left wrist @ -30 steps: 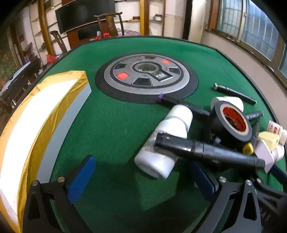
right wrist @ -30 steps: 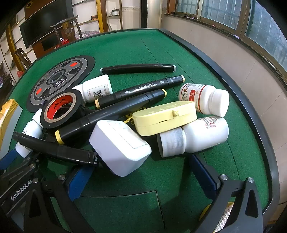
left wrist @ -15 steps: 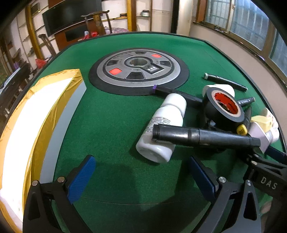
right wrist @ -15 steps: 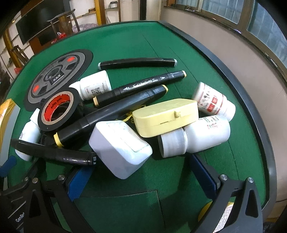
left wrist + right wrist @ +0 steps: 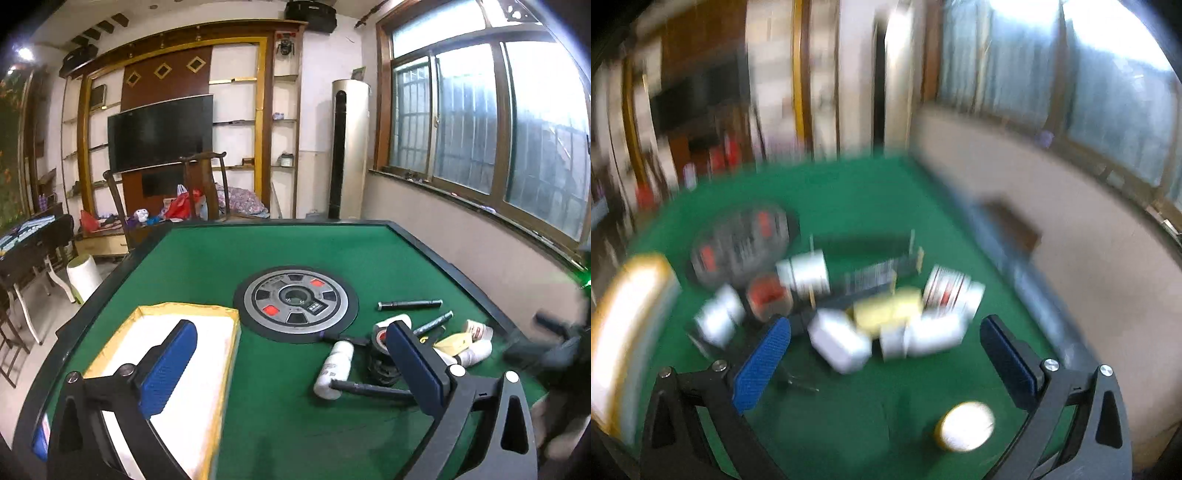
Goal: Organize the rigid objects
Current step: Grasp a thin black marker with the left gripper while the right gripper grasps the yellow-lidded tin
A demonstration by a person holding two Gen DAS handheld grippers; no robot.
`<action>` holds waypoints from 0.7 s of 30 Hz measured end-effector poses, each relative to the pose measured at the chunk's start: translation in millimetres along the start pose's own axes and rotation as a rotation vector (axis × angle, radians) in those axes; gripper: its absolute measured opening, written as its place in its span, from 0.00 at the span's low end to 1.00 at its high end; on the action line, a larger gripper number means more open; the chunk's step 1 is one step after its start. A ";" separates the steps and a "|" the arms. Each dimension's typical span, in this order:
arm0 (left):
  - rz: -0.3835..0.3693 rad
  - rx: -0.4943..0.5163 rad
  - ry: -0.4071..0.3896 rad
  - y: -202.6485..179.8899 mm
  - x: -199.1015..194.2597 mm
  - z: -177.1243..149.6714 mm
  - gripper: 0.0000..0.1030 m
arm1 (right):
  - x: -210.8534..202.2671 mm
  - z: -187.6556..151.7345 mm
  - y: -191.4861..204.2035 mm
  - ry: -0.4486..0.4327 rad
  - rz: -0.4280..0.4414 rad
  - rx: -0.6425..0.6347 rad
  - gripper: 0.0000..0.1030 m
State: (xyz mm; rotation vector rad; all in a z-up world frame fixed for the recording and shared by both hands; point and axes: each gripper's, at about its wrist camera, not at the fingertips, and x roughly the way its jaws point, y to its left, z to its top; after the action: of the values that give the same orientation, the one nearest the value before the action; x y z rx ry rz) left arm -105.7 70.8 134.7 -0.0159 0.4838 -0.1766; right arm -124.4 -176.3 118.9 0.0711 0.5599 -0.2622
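Note:
A heap of rigid objects lies on the right of the green table. In the left wrist view it holds a white bottle (image 5: 334, 369), a black tape roll (image 5: 380, 343), black markers (image 5: 369, 389) and a yellow case (image 5: 452, 341). My left gripper (image 5: 291, 369) hangs open and empty, high above the table. The right wrist view is motion-blurred. It shows a white block (image 5: 838, 345), the yellow case (image 5: 888, 312) and white bottles (image 5: 931, 334) beyond my right gripper (image 5: 886, 369), which is open and holds nothing.
A white tray with a gold rim (image 5: 225, 314) sits at the left of the table. A round grey and black disc (image 5: 295, 299) marks the middle. A yellow-capped bottle (image 5: 964, 426) stands near the front right edge. Chairs, a TV and windows surround the table.
Both grippers have risen and drawn back from the heap, tilting up so the room shows. The right view has blurred with fast motion. The objects lie as before.

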 end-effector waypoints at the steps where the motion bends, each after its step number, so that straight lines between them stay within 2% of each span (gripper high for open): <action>1: -0.005 0.004 0.030 2.0 4.8 -2.3 1.00 | -12.0 -0.3 -5.3 -0.063 0.038 0.029 1.00; 2: 0.000 0.004 0.085 1.9 16.1 -5.0 1.00 | -16.0 0.4 -12.3 -0.082 0.098 0.056 1.00; 3: 0.000 -0.011 0.136 2.2 24.5 -10.4 1.00 | -4.7 0.4 -17.5 -0.008 0.151 0.075 1.00; 5: -0.043 -0.062 0.231 0.5 35.3 -23.8 1.00 | 18.7 -8.3 -25.4 0.127 0.148 0.106 0.99; 7: -0.107 -0.108 0.338 -7.3 47.3 -39.4 0.99 | 25.5 -22.5 -37.0 0.153 0.108 0.147 0.97; 9: -0.151 -0.101 0.374 -20.4 52.6 -48.1 0.96 | 30.0 -30.2 -41.6 0.174 0.105 0.153 0.97; 10: -0.170 -0.062 0.371 -31.4 53.3 -48.0 0.96 | 29.8 -32.5 -43.0 0.173 0.104 0.148 0.97; 13: -0.249 0.256 0.333 -79.5 57.5 -56.1 0.94 | 35.5 -33.7 -45.3 0.173 0.105 0.134 0.97; 15: -0.313 0.381 0.375 -99.0 63.7 -65.1 0.87 | 33.8 -39.0 -48.1 0.179 0.117 0.146 0.97; 16: -0.355 0.433 0.408 -107.5 67.1 -70.1 0.87 | 34.0 -40.2 -50.8 0.183 0.131 0.152 0.97; 17: -0.363 0.469 0.419 -111.7 69.9 -72.3 0.87 | 33.7 -40.8 -53.5 0.184 0.136 0.156 0.97; 19: -0.330 0.562 0.414 -121.7 75.4 -79.2 0.84 | 31.8 -41.7 -60.3 0.177 0.134 0.168 0.97; 20: -0.313 0.598 0.434 -128.5 82.9 -84.8 0.74 | 31.3 -41.8 -63.8 0.173 0.131 0.176 0.97; 21: -0.307 0.610 0.472 -129.8 88.6 -89.1 0.51 | 30.9 -41.4 -68.5 0.169 0.129 0.188 0.98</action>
State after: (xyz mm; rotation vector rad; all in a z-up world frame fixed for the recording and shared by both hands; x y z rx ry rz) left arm -91.4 -69.9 22.4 0.5613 0.8809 -0.6321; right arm -138.7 -243.7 67.8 0.3128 0.6948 -0.1838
